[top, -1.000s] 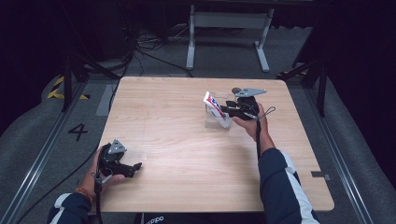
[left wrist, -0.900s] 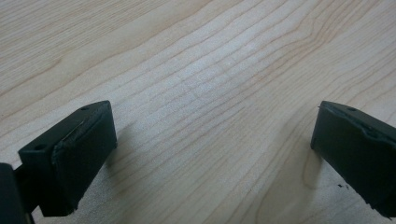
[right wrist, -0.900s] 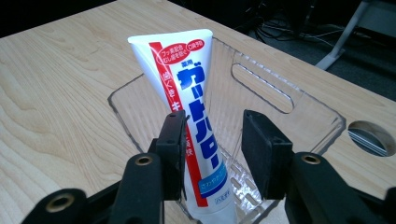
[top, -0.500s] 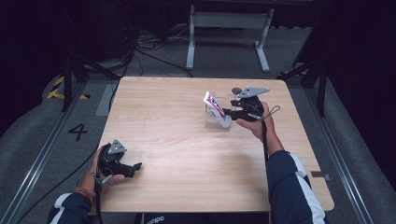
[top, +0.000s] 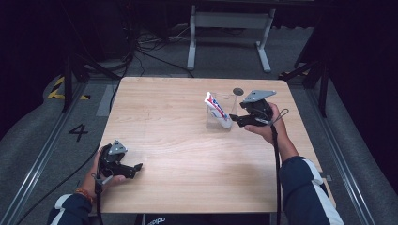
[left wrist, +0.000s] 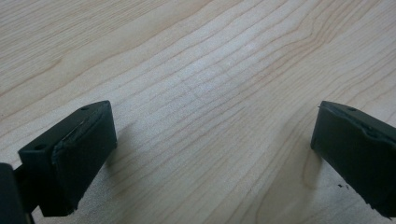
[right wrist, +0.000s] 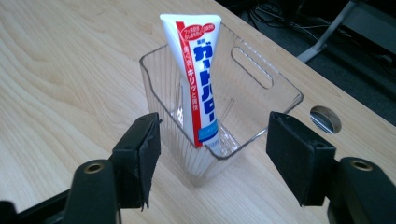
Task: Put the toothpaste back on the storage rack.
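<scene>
A white toothpaste tube with a red stripe and blue lettering [right wrist: 196, 74] stands cap-down and leaning inside a clear ribbed plastic bin [right wrist: 243, 135], just ahead of the right tongs [right wrist: 212, 161], whose black padded jaws stand wide apart on either side of the bin's near corner without touching it. The tube looks light and soft-walled, likely to dent under a hard squeeze and a little slick on its printed skin; a gentle hold across the flat crimped upper end, which rises above the rim, seems the safest place. The bin looks thin, stiff and light, so it would probably slide or tip if nudged. In the high view the right hand [top: 263, 129] reaches forward with the forearm stretched out across the pale wooden surface [top: 178, 154], the tongs pointed at the bin. The left tongs [top: 126, 168] rest low near the person's own edge, well apart from the bin, jaws open over bare wood, hand wrapped round the grip.
</scene>
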A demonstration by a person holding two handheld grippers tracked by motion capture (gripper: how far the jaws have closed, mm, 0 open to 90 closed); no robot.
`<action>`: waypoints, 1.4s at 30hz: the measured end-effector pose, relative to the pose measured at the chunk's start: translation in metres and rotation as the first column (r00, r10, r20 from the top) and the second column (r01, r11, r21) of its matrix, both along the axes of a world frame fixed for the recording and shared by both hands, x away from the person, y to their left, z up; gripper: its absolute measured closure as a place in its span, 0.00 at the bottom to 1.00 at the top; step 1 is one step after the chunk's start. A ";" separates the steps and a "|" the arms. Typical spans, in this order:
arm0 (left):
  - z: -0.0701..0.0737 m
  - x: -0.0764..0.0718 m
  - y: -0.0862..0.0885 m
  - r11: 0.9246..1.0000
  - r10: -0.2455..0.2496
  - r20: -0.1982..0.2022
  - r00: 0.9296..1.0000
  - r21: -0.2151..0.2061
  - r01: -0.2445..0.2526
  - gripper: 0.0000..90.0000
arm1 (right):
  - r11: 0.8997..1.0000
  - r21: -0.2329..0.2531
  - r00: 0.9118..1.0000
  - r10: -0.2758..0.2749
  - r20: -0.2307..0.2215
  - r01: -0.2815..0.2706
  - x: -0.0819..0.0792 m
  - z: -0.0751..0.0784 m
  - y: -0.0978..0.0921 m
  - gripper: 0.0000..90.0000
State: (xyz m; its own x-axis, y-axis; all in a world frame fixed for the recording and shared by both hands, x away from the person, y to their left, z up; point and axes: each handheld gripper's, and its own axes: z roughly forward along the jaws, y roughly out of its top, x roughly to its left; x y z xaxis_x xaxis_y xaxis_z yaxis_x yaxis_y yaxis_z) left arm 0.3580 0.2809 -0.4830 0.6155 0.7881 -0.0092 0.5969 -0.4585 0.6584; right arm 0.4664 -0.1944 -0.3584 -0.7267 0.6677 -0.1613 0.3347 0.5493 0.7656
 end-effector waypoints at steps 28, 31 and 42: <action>0.000 0.000 0.000 1.000 -0.004 0.005 1.000 0.003 0.004 0.01 | 0.994 -0.106 1.000 -0.005 -0.008 0.005 -0.041 -0.015 -0.034 0.34; 0.000 0.000 0.000 1.000 -0.004 0.005 1.000 0.003 0.004 0.01 | 0.994 -0.108 1.000 -0.006 -0.001 0.006 -0.046 -0.019 -0.039 0.34; 0.000 0.000 0.000 1.000 0.001 0.000 1.000 0.000 -0.001 0.01 | 0.992 -0.123 0.999 -0.038 -0.018 0.035 -0.061 -0.039 -0.058 0.34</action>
